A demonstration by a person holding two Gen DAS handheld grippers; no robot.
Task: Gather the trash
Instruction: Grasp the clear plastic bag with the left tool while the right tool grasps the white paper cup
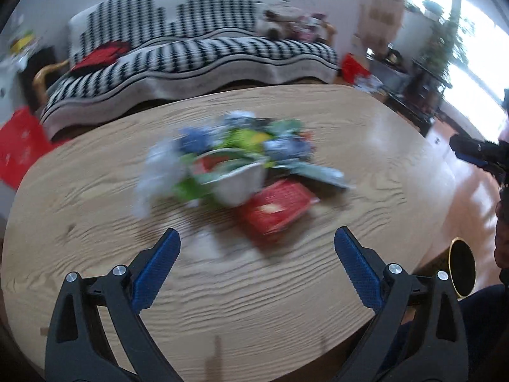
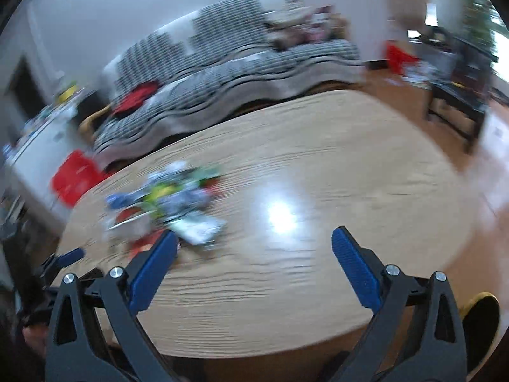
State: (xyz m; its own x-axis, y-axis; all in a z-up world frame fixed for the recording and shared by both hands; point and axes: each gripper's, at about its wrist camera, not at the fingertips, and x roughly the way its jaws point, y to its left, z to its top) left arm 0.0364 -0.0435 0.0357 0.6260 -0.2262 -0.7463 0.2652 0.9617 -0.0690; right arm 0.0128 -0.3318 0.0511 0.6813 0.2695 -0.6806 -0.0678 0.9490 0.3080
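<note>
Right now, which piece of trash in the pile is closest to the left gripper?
The red packet: it lies at the pile's near edge, just ahead of the open left gripper; the white bowl and other wrappers sit farther back.

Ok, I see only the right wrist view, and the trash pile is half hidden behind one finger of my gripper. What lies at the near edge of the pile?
Observer: In the left wrist view a flat red packet lies at the near edge, on the table, ahead of the left gripper.
Operator: Is the left gripper holding anything?
Observer: No, its jaws stand wide open with nothing between them.
Operator: Is there any container in the pile?
Observer: Yes, a white bowl sits just behind the red packet, with wrappers around it. The blur hides what they are.
</note>
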